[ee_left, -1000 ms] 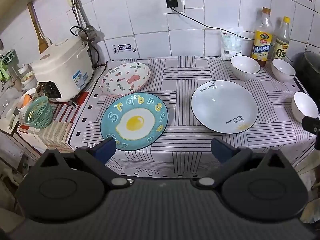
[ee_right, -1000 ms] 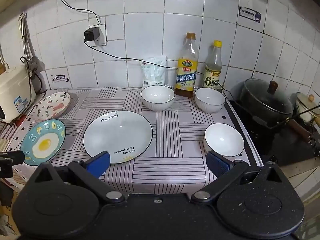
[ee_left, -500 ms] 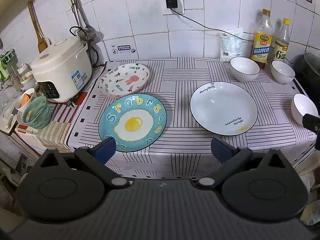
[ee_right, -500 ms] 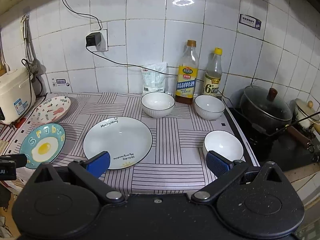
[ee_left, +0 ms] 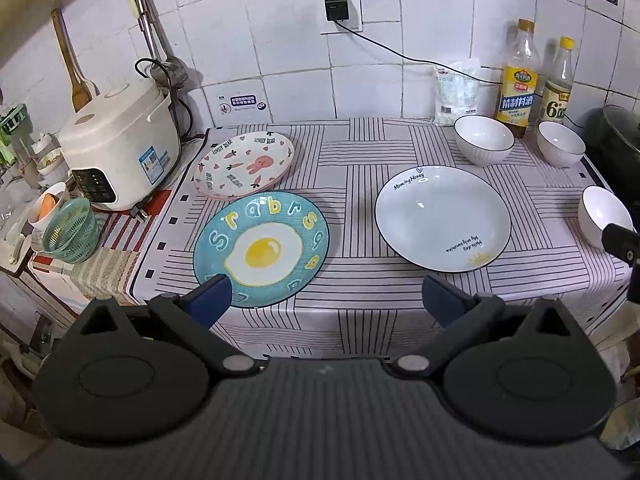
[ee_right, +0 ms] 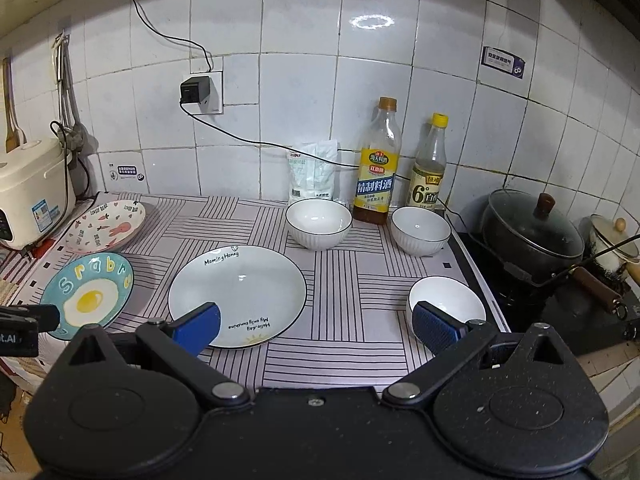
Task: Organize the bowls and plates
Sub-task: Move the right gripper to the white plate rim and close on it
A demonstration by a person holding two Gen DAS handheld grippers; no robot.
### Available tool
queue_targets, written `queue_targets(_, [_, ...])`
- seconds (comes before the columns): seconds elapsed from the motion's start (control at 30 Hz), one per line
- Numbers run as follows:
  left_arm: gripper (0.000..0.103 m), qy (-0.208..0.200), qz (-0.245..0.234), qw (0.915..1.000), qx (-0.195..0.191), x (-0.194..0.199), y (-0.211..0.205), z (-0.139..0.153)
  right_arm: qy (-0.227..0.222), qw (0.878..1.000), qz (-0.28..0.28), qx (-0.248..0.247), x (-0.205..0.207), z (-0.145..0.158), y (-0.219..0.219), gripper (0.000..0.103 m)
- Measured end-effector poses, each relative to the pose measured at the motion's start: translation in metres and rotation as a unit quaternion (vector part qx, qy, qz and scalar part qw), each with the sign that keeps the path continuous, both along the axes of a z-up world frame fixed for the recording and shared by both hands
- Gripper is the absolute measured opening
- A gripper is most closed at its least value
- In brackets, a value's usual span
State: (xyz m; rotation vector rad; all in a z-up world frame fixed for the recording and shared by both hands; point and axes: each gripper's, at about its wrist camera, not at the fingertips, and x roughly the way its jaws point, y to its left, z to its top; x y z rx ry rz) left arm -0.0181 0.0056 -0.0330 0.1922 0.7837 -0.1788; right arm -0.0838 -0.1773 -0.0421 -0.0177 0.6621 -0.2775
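Note:
Three plates lie on the striped cloth: a blue fried-egg plate (ee_left: 262,248) (ee_right: 90,300) at front left, a pink rabbit plate (ee_left: 245,165) (ee_right: 106,226) behind it, and a large white plate (ee_left: 443,218) (ee_right: 237,294) in the middle. Three white bowls stand apart: two at the back (ee_right: 319,223) (ee_right: 421,230) and one at front right (ee_right: 446,300) (ee_left: 604,216). My left gripper (ee_left: 325,300) hangs open in front of the table edge, its left finger over the egg plate's near rim. My right gripper (ee_right: 316,326) is open, empty, between the white plate and the front bowl.
A white rice cooker (ee_left: 120,144) and a green basket (ee_left: 72,230) stand left of the cloth. Two bottles (ee_right: 376,168) (ee_right: 428,166) and a white bag (ee_right: 312,172) line the tiled wall. A lidded black pot (ee_right: 534,232) sits on the stove at right.
Both grippers have drawn back and risen slightly, so the table looks a little farther off. The plates and bowls have not moved.

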Motion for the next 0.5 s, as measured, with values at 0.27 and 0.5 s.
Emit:
queue_targets(0.27, [0.103,0.003,0.004,1.0000,-0.003,0.003,0.001,0.000,-0.004,1.000,0.005,0.003,0.001,-0.002,0.001,0.103])
queue_targets(0.5, [0.103,0.042,0.005,0.9987,-0.029,0.021,-0.001,0.004,-0.030,0.997,0.059,-0.030,0.009,-0.005,0.004,0.103])
